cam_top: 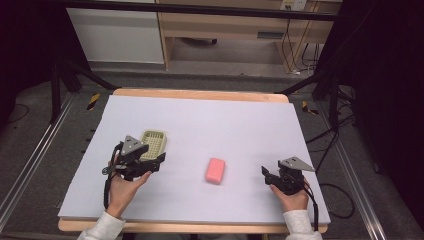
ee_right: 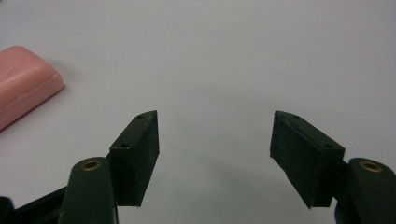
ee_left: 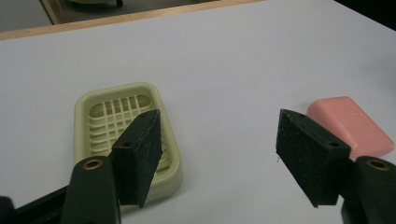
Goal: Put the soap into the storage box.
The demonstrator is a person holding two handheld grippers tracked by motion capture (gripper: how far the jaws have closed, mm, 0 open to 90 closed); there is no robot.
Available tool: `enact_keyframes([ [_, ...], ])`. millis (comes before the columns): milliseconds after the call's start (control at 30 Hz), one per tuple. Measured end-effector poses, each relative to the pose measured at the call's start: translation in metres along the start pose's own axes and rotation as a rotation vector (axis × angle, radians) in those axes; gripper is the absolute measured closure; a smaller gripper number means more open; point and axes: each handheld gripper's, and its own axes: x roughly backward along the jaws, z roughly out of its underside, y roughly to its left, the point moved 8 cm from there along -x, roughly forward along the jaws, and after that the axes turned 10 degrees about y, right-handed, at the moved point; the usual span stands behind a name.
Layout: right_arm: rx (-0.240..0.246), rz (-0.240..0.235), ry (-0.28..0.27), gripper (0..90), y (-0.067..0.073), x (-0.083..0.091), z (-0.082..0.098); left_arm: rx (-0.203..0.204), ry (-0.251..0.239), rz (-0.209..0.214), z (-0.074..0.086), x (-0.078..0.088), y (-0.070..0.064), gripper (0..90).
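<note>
1. High view: left gripper (cam_top: 156, 164) hovered at soap dish (cam_top: 153, 141), jaws apart, grasping nothing.
2. Right gripper (cam_top: 269, 176) released, idle.
3. Pink soap (cam_top: 215, 170) lay mid-mat between them, probably bound for the dish.

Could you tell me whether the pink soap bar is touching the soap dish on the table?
Apart. The high view shows the soap bar lying well to the right of the soap dish, with bare table between them.

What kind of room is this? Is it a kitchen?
Probably not a kitchen; more likely a lab or workshop for recording. Black frame legs stand around the covered table, cables trail over the floor, and a wooden desk stands behind.
</note>
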Motion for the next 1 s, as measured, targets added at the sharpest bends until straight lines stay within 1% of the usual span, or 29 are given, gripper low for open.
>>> enact_keyframes([
  [133,-0.006,-0.003,-0.001,33.3,0.000,0.000,0.000,-0.003,0.002,0.006,-0.002,-0.004,-0.005,30.9],
  [333,-0.010,-0.005,-0.001,34.2,0.000,0.001,-0.001,-0.025,0.010,0.010,-0.006,-0.010,-0.013,30.8],
  [500,-0.012,-0.004,0.001,35.2,0.000,0.001,-0.001,-0.026,0.007,0.015,-0.009,-0.014,-0.017,30.8],
  [533,-0.011,-0.004,0.001,35.4,0.000,0.001,-0.001,-0.031,0.012,0.014,-0.010,-0.014,-0.018,30.8],
  [667,-0.012,-0.004,0.000,36.0,0.000,0.001,-0.001,-0.031,0.010,0.020,-0.012,-0.018,-0.022,30.8],
  [700,-0.005,0.000,-0.004,36.1,-0.001,0.000,-0.001,-0.036,0.013,0.020,-0.012,-0.019,-0.023,30.8],
  [1000,-0.005,0.002,-0.003,38.0,-0.001,0.001,-0.002,-0.051,0.020,0.032,-0.016,-0.027,-0.036,30.5],
])
